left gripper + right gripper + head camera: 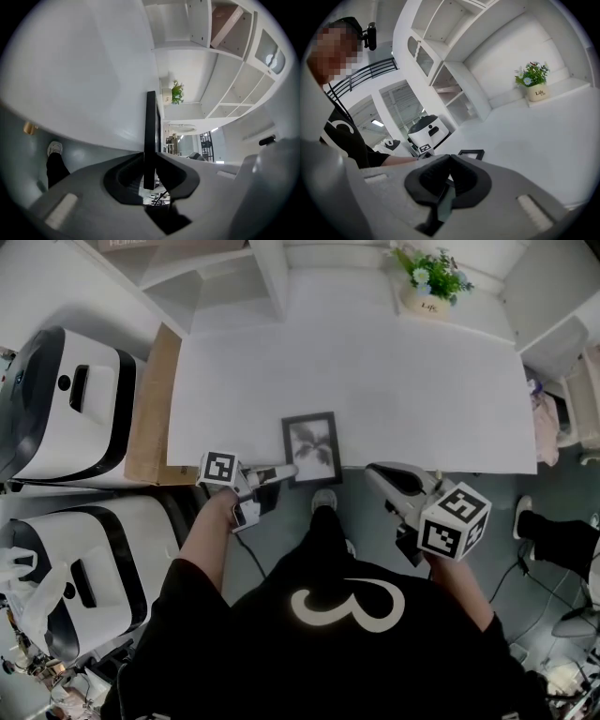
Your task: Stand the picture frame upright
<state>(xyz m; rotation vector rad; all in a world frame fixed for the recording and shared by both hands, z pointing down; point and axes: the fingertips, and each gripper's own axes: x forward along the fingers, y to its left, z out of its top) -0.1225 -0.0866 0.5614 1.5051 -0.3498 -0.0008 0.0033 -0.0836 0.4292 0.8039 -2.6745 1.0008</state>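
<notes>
A black picture frame point(312, 448) with a grey plant print lies flat near the front edge of the white table point(394, 381). My left gripper point(281, 472) reaches its near left corner from the left. In the left gripper view the frame's thin black edge point(150, 136) runs between the jaws, and both pads press on it, so the left gripper point(150, 157) is shut on it. My right gripper point(375, 472) hovers at the table's front edge, right of the frame and apart from it. Its jaws meet at the tips with nothing between them point(450, 158); the frame point(471, 153) lies beyond.
A small pot of flowers point(427, 287) stands at the table's far right, against white shelving. Two white machines point(66, 399) and a brown board point(150, 409) stand left of the table. The person's legs and shoes are below the front edge.
</notes>
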